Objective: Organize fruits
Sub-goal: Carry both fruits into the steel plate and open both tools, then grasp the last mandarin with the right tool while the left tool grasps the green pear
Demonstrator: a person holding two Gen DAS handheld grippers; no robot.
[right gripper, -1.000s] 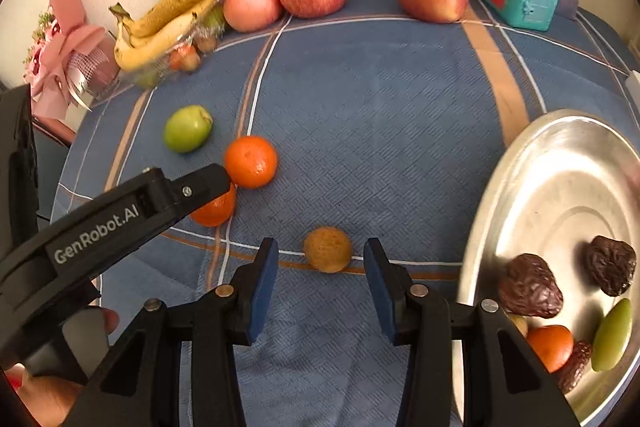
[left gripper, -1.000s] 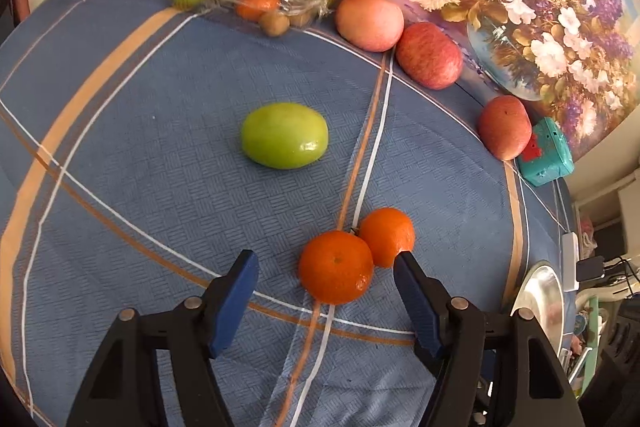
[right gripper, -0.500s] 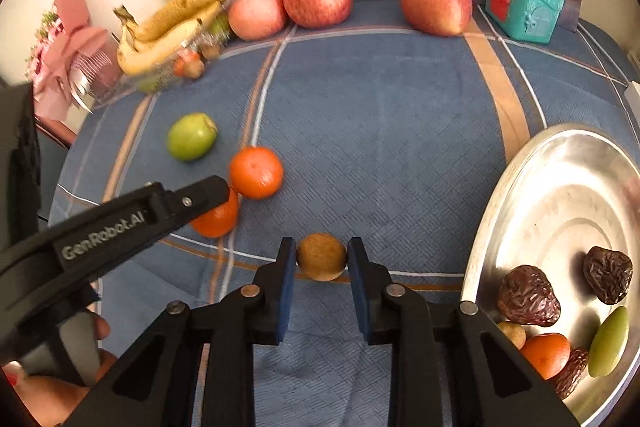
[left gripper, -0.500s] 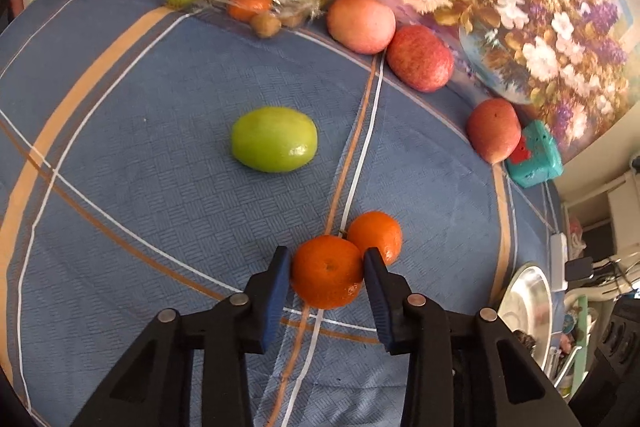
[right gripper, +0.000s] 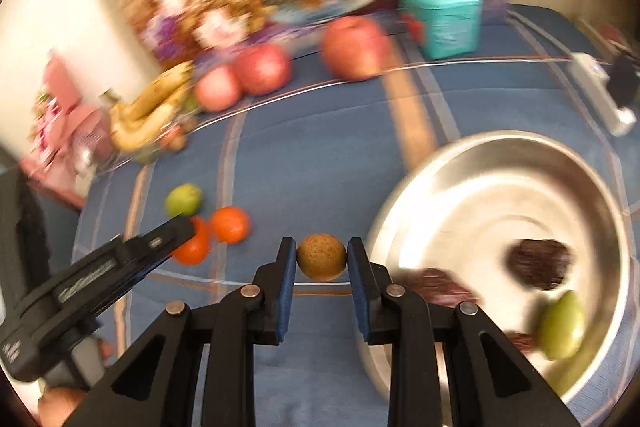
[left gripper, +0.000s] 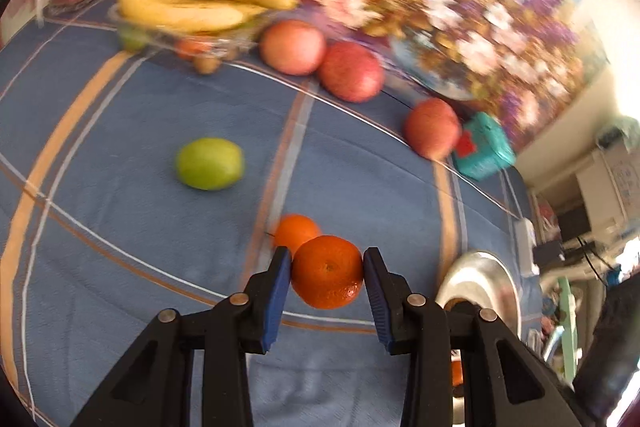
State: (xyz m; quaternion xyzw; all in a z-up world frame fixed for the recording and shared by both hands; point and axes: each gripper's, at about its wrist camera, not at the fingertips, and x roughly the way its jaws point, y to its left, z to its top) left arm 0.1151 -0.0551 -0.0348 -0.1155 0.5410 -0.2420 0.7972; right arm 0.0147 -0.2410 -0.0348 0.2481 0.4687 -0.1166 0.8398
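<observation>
Two fruits are gripped at once. The left hand-held gripper (left gripper: 325,273) is clamped on a tangerine (left gripper: 327,271), its mate (left gripper: 296,231) just behind on the tabletop (left gripper: 120,227). The right hand-held gripper (right gripper: 321,261) pinches a brown kiwi (right gripper: 321,257) beside the steel bowl (right gripper: 500,163), the likely destination since other fruit already lies there.

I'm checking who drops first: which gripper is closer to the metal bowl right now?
Right. The right gripper, clamped on the brown fruit, sits just beside the metal bowl. The left gripper, holding an orange, is farther off.
</observation>
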